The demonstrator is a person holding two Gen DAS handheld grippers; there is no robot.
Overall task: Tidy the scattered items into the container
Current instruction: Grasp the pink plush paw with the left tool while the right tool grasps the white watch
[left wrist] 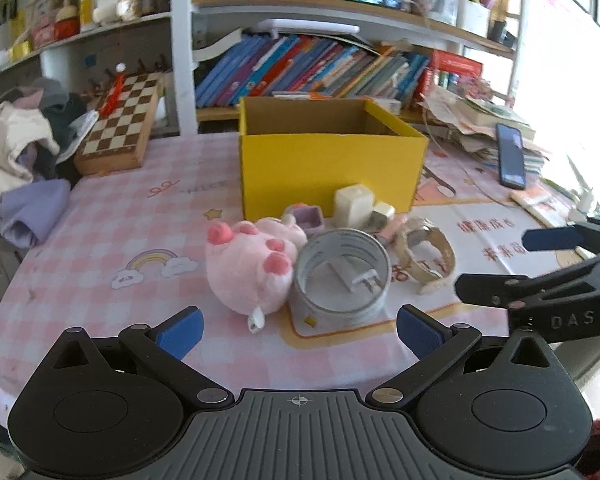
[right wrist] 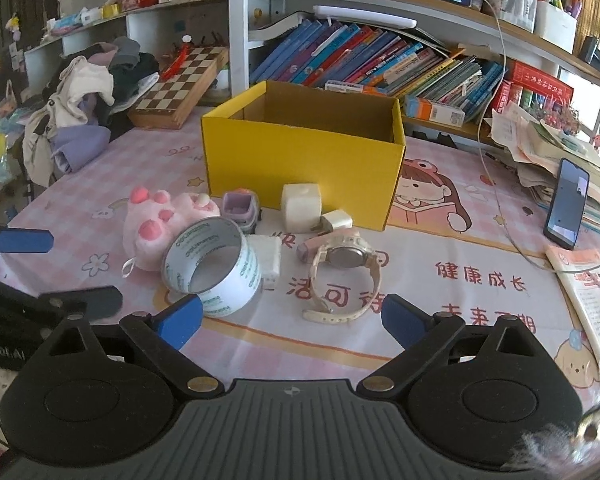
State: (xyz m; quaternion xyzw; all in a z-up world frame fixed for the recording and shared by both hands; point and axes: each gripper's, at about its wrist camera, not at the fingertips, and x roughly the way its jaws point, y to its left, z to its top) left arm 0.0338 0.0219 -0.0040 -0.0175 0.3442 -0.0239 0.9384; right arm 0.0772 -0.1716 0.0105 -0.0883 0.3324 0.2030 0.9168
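I see the yellow cardboard box [right wrist: 304, 160] open-topped; my left view looks into the tape roll [left wrist: 342, 278] at a white charger [left wrist: 354, 274]. Both jaws spread wide.

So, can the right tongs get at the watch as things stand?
Probably yes: the right tongs are open, the watch lies straight ahead of them, and nothing sits between. The tape roll stands off to its left, apart.
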